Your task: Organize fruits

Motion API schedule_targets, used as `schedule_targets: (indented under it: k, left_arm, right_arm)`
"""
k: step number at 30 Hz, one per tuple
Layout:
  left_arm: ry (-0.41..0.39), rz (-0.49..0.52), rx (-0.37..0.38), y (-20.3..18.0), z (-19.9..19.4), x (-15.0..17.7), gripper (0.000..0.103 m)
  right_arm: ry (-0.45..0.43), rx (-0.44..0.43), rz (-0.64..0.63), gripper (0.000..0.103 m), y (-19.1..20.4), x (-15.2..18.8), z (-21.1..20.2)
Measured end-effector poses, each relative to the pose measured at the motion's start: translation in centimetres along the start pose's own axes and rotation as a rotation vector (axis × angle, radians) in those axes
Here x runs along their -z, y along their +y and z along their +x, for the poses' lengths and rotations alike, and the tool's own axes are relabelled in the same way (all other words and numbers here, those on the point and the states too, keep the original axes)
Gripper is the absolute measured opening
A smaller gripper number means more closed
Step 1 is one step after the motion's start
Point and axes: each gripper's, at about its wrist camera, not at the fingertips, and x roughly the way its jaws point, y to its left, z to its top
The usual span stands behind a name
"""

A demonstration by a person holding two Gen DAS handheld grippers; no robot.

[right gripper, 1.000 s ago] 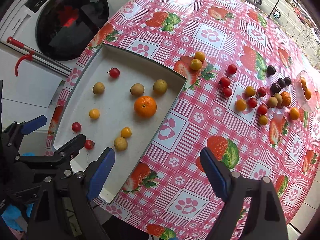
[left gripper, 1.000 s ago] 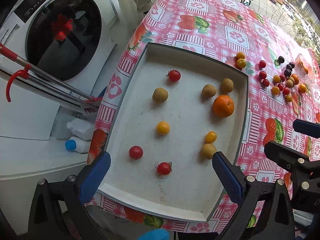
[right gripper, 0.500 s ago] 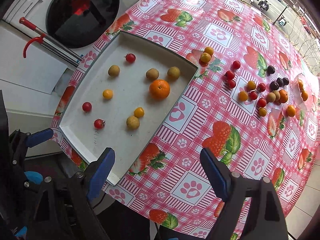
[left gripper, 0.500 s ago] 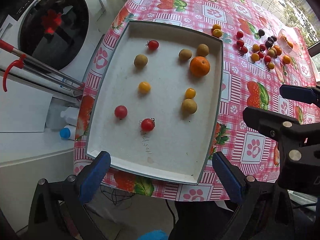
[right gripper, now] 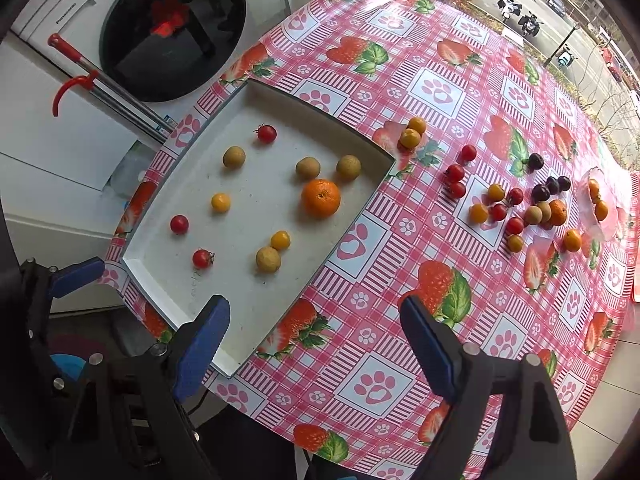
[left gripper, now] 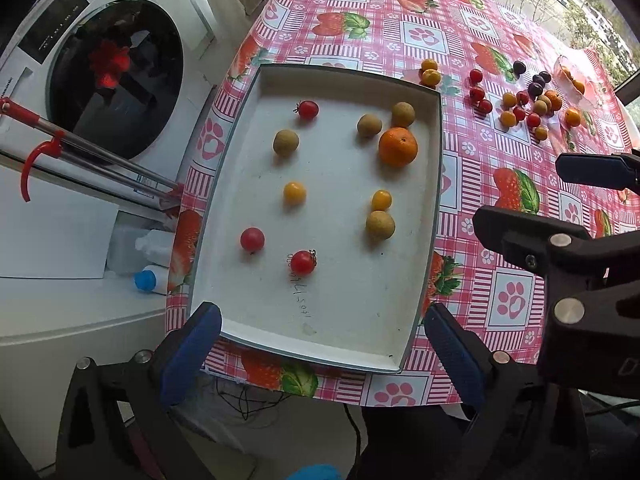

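A white tray [left gripper: 340, 320] [right gripper: 256, 320] sits at the table's near-left corner. It holds an orange [left gripper: 398, 147] [right gripper: 321, 198], several brown longans, red cherry tomatoes and yellow tomatoes. More small fruits lie loose on the tablecloth at the far right [left gripper: 520, 108] [right gripper: 516, 204]. My left gripper [left gripper: 320, 352] is open and empty, held off the tray's near edge. My right gripper [right gripper: 316, 340] is open and empty, above the table's near edge, right of the tray. It also shows in the left wrist view [left gripper: 560, 216].
The table has a pink strawberry-print cloth [right gripper: 440, 80]. A clear plastic bowl with orange fruits [right gripper: 600, 204] stands at the far right. A washing machine [left gripper: 112, 80] and a red-handled mop [left gripper: 80, 152] stand left of the table. Bottles [left gripper: 152, 276] lie below.
Both grippers pulled back from the table and then eased in again. The tray sits farther from the fingers than one second ago. The fruits have not moved.
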Motion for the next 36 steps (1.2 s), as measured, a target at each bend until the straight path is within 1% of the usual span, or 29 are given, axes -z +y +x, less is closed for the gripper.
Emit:
schedule_targets:
  k: [14, 36]
  left_arm:
    - [0.012, 0.014, -0.012, -0.51, 0.31, -0.02, 0.102]
    - [0.012, 0.024, -0.024, -0.90, 0.30, 0.15, 0.102]
  right_arm:
    - [0.026, -0.001, -0.004, 0.089, 0.04, 0.01, 0.53]
    - [0.041, -0.007, 0.002, 0.089, 0.15, 0.19, 0.81]
